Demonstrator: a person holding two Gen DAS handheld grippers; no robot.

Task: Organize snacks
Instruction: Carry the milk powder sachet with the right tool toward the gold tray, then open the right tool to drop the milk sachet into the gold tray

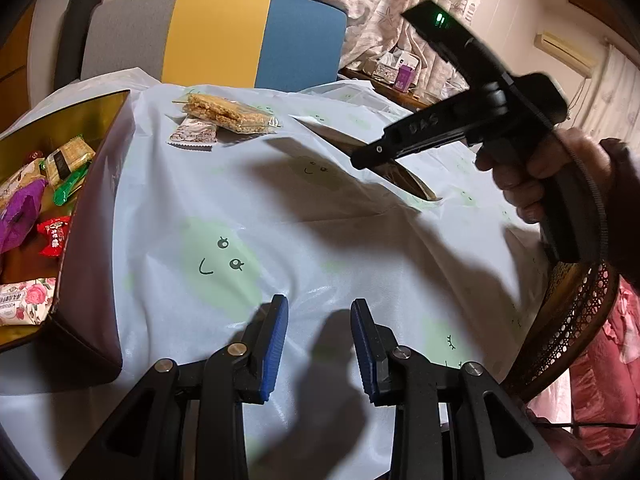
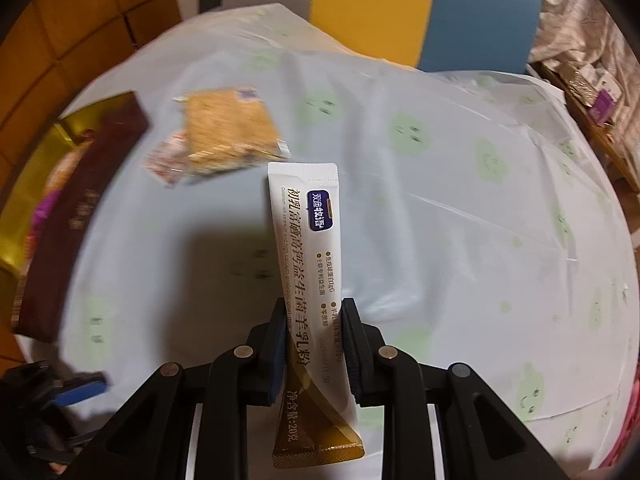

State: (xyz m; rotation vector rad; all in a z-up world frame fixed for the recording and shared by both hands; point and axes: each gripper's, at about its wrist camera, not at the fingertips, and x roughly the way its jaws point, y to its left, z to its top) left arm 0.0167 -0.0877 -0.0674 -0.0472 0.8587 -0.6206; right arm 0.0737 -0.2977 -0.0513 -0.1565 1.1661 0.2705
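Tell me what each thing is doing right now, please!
Left gripper: open, holding nothing.
Right gripper: shut on the sachet.
Sachet: held, off the table.
Gift box: open, snacks inside.
Cracker pack: sealed, lying on the tablecloth, resting partly on the small wrapped snack.
Small wrapped snack: sealed, lying on the tablecloth.

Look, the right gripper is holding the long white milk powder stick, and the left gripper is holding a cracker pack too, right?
Not quite. The right gripper does hold the milk powder stick, but the left gripper holds nothing. The left wrist view shows only tablecloth between its blue pads; the cracker pack lies far off.
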